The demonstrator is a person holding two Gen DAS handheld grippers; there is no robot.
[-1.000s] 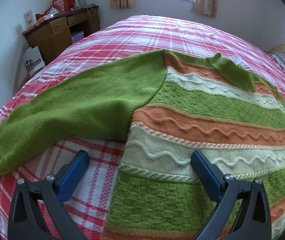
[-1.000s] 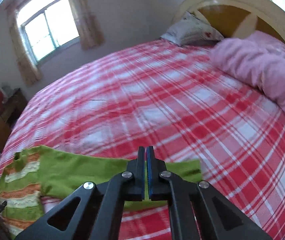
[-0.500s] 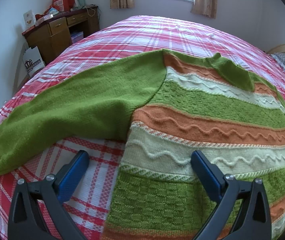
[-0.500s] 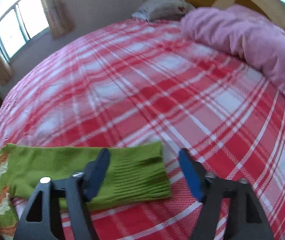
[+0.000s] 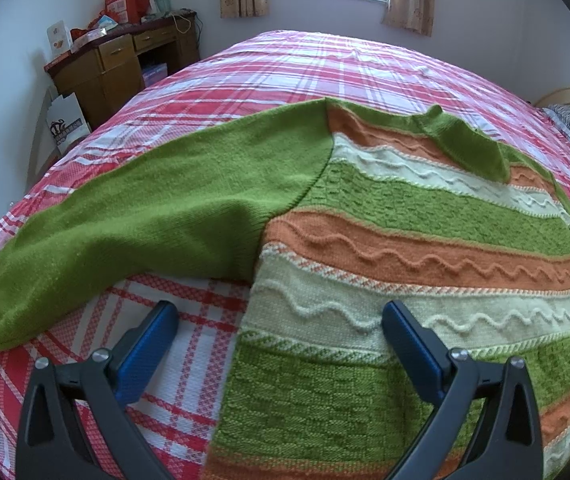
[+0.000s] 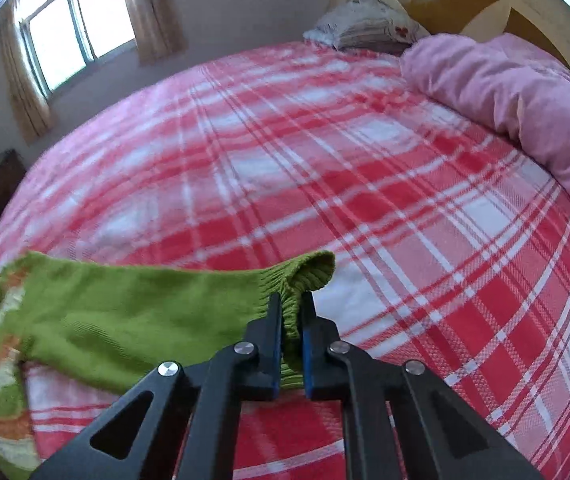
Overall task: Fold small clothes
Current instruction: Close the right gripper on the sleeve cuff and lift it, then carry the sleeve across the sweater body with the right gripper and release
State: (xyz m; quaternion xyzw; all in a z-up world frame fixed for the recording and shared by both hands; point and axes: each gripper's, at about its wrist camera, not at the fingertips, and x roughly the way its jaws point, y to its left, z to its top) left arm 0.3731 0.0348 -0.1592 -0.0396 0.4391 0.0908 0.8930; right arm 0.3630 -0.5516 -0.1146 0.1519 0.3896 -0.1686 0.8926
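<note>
The right tool (image 6: 291,312) is closed on the ribbed cuff (image 6: 305,276) of the sweater's green sleeve (image 6: 133,304), which seems lifted a little from the plaid bed (image 6: 325,168); the left tool (image 5: 281,324) stands wide open, holding nothing, and the striped sweater (image 5: 425,240) lies flat just ahead of it.

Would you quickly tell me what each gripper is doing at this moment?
Left gripper: open, holding nothing, above the sweater's side edge.
Right gripper: closed on the green sleeve cuff.
</note>
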